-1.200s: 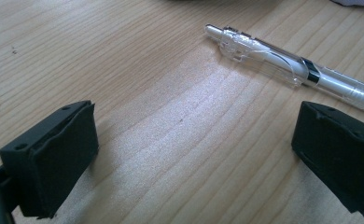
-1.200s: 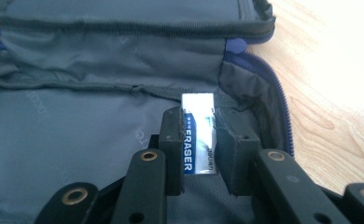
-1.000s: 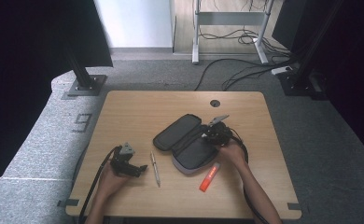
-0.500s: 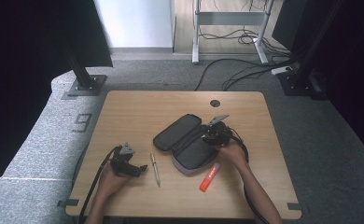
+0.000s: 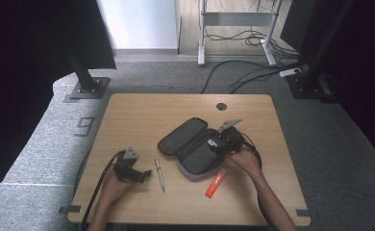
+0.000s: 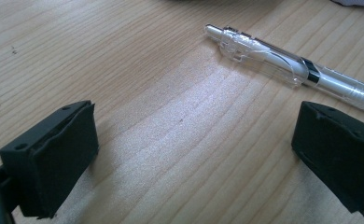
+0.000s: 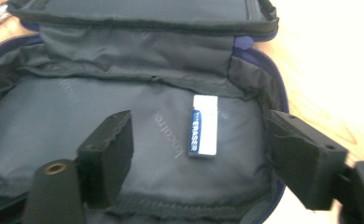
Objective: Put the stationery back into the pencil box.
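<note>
An open dark pencil case (image 5: 195, 147) is seen in the middle of the wooden table (image 5: 142, 110), with its lid folded back. Inside it, on the grey lining, a white eraser (image 7: 203, 125) with a blue band is lying free. The right gripper (image 7: 199, 154) is held over the case with its jaws spread wide; nothing is grasped, and the eraser is seen between them, not touched. The left gripper (image 6: 189, 154) is kept low over the bare table, jaws apart as well. A clear pen (image 6: 292, 70) is lying just beyond it. An orange marker (image 5: 216, 182) is placed near the case.
</note>
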Demonstrator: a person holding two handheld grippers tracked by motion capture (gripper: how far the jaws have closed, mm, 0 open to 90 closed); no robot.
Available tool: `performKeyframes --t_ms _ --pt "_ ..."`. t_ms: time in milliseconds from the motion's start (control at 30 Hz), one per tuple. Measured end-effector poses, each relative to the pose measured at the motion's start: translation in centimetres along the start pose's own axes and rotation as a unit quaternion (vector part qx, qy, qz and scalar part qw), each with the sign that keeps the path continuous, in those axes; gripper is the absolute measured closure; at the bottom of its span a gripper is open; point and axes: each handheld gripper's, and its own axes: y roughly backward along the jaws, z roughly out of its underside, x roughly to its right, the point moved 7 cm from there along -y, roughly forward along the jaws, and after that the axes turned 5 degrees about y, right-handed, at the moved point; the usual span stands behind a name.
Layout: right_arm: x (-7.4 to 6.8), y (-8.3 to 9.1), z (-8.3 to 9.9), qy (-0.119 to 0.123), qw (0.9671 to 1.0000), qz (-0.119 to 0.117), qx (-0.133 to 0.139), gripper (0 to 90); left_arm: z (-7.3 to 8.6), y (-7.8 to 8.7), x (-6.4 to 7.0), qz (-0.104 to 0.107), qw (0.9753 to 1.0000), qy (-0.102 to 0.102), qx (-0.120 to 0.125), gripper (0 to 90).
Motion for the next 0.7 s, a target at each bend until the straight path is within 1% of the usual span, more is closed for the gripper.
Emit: performKeyframes --t_ms 133,200,333,533,700 --pt "-0.4 0.4 0.5 0.004 0.9999 -0.012 -0.005 15.6 0.0 0.0 0.0 0.000 1.0000 0.000 0.000 0.2" --pt "-0.6 0.6 0.7 0.004 0.9999 -0.016 -0.001 13.1 0.0 0.0 0.0 0.000 1.0000 0.000 0.000 0.2" --pt "-0.9 1.1 1.2 0.003 0.9997 -0.025 0.007 11.7 0.0 0.0 0.0 0.000 1.0000 0.000 0.000 0.2" --pt "-1.3 1.7 1.7 0.010 0.9996 -0.024 0.012 3.8 0.0 0.0 0.0 0.000 1.0000 0.000 0.000 0.2" --pt "-1.8 2.1 2.0 0.017 0.9995 -0.024 0.015 0.0 0.0 0.0 0.0 0.000 1.0000 0.000 0.000 0.2"
